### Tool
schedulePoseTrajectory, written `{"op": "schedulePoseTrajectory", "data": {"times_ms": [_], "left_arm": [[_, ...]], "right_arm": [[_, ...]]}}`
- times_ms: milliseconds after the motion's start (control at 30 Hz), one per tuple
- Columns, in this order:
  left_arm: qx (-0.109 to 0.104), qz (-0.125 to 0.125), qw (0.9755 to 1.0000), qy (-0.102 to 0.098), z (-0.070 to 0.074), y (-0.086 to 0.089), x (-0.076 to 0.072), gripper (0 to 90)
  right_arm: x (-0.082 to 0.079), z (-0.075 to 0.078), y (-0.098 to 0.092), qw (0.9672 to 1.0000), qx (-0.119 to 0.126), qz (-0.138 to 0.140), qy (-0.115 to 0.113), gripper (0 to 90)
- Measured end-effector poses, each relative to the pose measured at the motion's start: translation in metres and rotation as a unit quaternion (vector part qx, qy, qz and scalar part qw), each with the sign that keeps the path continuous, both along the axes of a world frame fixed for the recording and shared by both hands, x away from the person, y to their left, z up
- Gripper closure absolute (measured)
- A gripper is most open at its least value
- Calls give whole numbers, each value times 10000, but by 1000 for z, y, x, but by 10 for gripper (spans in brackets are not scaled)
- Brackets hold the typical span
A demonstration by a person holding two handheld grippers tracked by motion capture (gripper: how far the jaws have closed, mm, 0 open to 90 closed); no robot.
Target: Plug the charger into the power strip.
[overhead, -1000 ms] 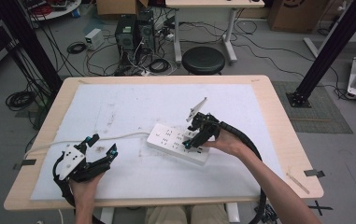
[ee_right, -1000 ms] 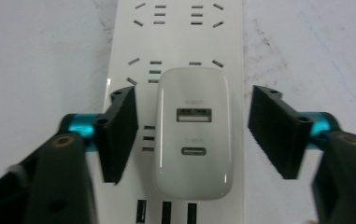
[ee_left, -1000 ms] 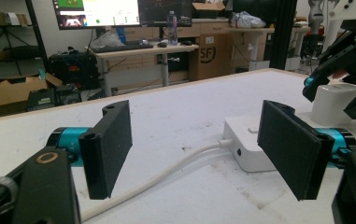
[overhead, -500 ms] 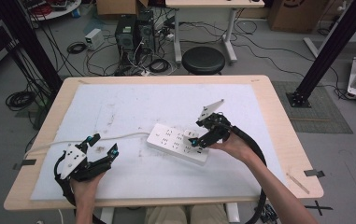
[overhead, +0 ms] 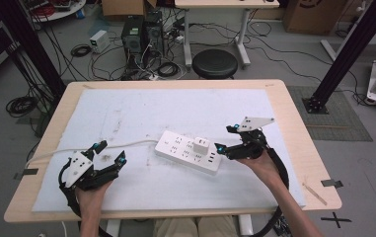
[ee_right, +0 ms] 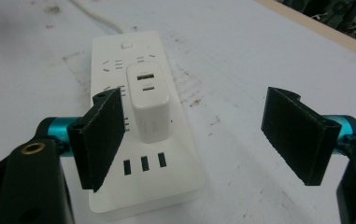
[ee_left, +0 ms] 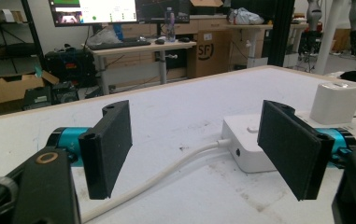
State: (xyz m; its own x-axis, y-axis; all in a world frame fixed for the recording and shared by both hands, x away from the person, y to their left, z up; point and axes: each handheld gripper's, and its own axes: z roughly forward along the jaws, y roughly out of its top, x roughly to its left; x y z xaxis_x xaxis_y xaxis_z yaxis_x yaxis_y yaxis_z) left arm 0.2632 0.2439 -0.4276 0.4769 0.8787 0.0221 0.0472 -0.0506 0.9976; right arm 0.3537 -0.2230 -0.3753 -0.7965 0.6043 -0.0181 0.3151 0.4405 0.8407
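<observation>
A white power strip point(overhead: 179, 146) lies on the white mat in the middle of the table, and its cable point(overhead: 77, 149) runs off to the left. A white charger block point(overhead: 201, 145) stands plugged into it. My right gripper point(overhead: 226, 138) hangs open just right of the strip's near end with nothing between its jaws. In the right gripper view the charger point(ee_right: 150, 100) and the strip point(ee_right: 147, 186) sit ahead, toward the left jaw. My left gripper point(overhead: 110, 151) rests open at the front left. In its own view it points at the strip's cable end point(ee_left: 250, 140) and the cable point(ee_left: 166, 172).
The white mat point(overhead: 166, 108) covers most of the wooden table point(overhead: 294, 118). A black stool point(overhead: 215, 63) stands behind the far edge. A black frame post point(overhead: 348, 54) rises at the right. Cables and computer cases crowd the floor beyond.
My right gripper has drawn back to the right, off the power strip, and the charger now stands uncovered on the strip. The left gripper has stayed put.
</observation>
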Motion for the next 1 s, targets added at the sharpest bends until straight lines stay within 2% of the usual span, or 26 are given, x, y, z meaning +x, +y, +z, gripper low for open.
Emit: {"op": "schedulePoseTrajectory", "data": {"times_ms": [167,200,533,567,633,800,900,1000], "left_arm": [[5,4,10000,22,0,-2,0,263],[2,2,10000,23,0,-3,0,263],[26,12,10000,28,1,-3,0,263],[30,15,10000,38,1,-3,0,263],[37,23,10000,47,0,-3,0,262],[61,53,9999,77,0,-4,0,262],[66,31,9999,85,0,-5,0,262],[78,14,9999,92,1,-5,1,262]], "right_arm": [[-12,0,-17,9986,299,-269,-335,223],[-17,-1,-22,9976,357,-397,-449,223],[-34,-13,-42,9921,789,-743,-631,223],[-41,-22,-50,9879,956,-1007,-696,223],[-43,-25,-54,9852,1058,-1097,-781,223],[-53,-35,-68,9743,1444,-1496,-862,219],[-58,-39,-75,9701,1564,-1648,-859,219],[-60,-41,-79,9691,1605,-1670,-851,219]]}}
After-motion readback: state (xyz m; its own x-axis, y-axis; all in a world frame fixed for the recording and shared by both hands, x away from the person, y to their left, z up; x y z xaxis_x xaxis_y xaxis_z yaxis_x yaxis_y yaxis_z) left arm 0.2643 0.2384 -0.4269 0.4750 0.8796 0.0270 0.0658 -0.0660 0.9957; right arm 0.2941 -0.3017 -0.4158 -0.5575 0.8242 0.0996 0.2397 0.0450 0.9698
